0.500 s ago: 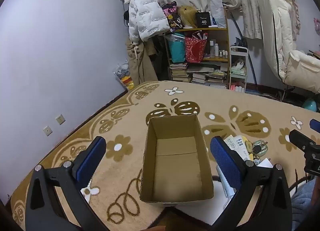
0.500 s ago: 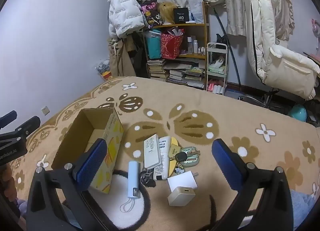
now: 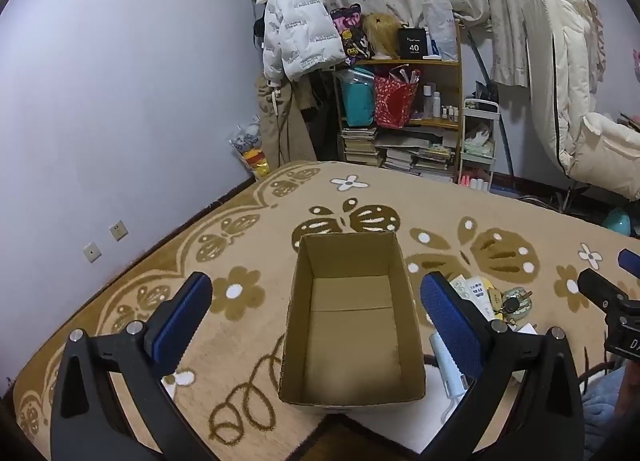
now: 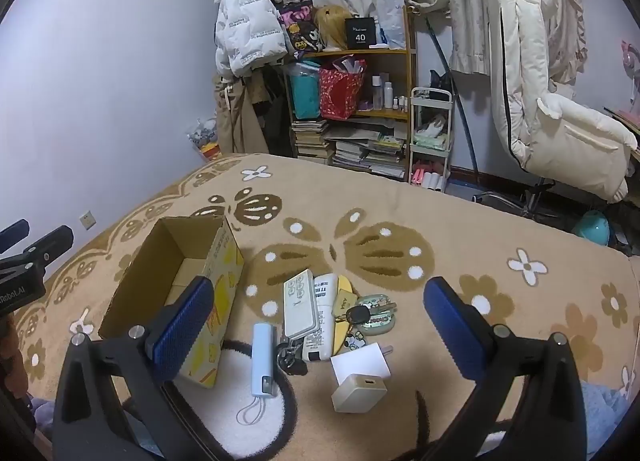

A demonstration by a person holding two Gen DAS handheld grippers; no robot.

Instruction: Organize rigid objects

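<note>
Hovering above the patterned rug, both tools are standing with their jaws spread wide and nothing between the pads, so by my reading the sorting is only just starting and no item has been picked yet. The left gripper is looking straight down into the cardboard box, which is sitting upright on the rug with its flaps out of the way and its floor bare (nothing at all is lying inside it). The right gripper is pointing at the loose pile just beside the box: a white remote lying partly over a white tube, a light blue power bank with its cord loop trailing, a bunch of keys, and a white charger touching a beige cube charger.

Next, I am judging, the right tool is needing to drop over one piece, most easily the power bank or the cube charger since both are lying apart from the tangle, close across its narrow sides, and carry it leftward over the box rim.
</note>
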